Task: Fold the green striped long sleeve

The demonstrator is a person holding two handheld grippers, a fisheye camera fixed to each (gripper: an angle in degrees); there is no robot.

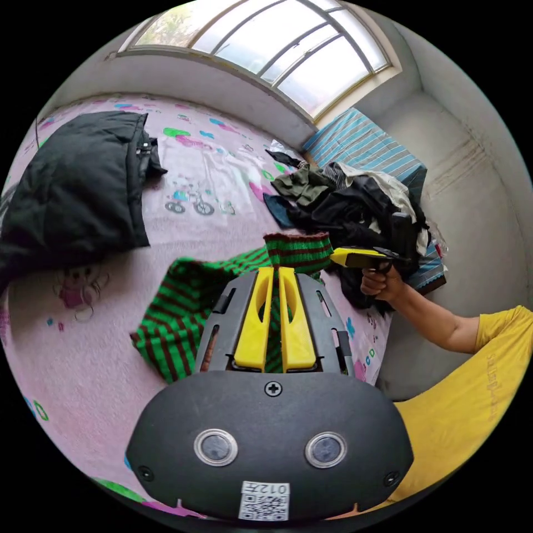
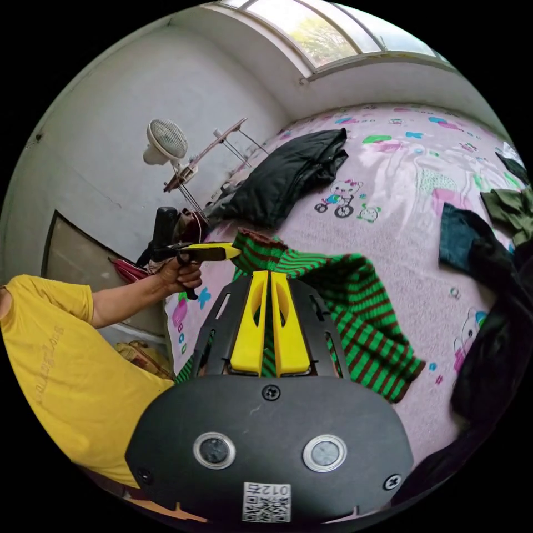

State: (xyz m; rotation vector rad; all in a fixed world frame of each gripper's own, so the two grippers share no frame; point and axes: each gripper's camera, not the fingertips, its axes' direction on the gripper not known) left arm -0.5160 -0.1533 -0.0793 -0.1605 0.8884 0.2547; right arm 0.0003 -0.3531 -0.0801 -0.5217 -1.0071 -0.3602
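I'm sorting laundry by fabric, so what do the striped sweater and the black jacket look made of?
Sweater: looks like knitted yarn, matte, with a ribbed band showing at its raised edge. Jacket: looks like smooth synthetic shell, puffy, with a zipper; the exact fibre cannot be told.

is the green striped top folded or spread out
Neither: the green and dark-red striped knit top is bunched, one edge lifted off the pink patterned bedspread by both yellow-jawed tools.
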